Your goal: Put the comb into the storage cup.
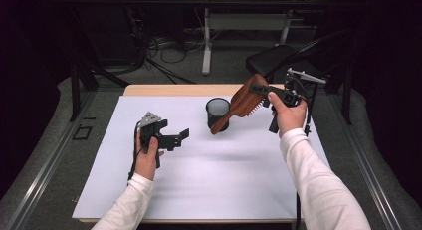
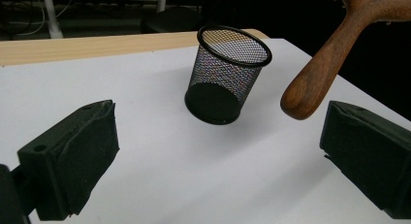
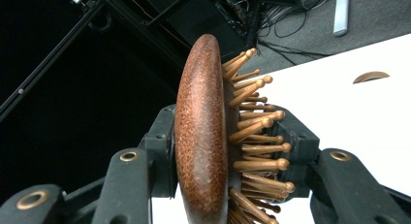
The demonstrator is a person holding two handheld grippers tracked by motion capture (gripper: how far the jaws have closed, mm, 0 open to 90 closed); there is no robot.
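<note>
On the left, the left hand-held gripper (image 1: 183,136) sits just above the white table (image 1: 199,180), and a hand (image 1: 146,158) in a white sleeve holds it. Its two black jaws stand wide apart. Nothing is between them and they touch nothing. They point toward the middle of the table.

In the middle stands a round black wire-mesh cup (image 1: 217,113). It is upright on the table, with its open top facing up. In the left gripper view the cup (image 2: 225,82) sits out in front, between the two jaws but well past them.

On the right, the right hand-held gripper (image 1: 260,88) is up in the air, held by the other hand (image 1: 287,113). Its jaws are pressed shut on a brown wooden hairbrush (image 1: 242,101). In the right gripper view one jaw pushes on the smooth back of the hairbrush (image 3: 201,136) and the other jaw pushes on the side with the wooden pins (image 3: 257,136).

The brush is long and lies on a slant. Its wide head is up high by the gripper. Its handle (image 2: 317,71) points down and to the left, and the round tip hangs just beside the cup's rim. I cannot tell if they touch.
</note>
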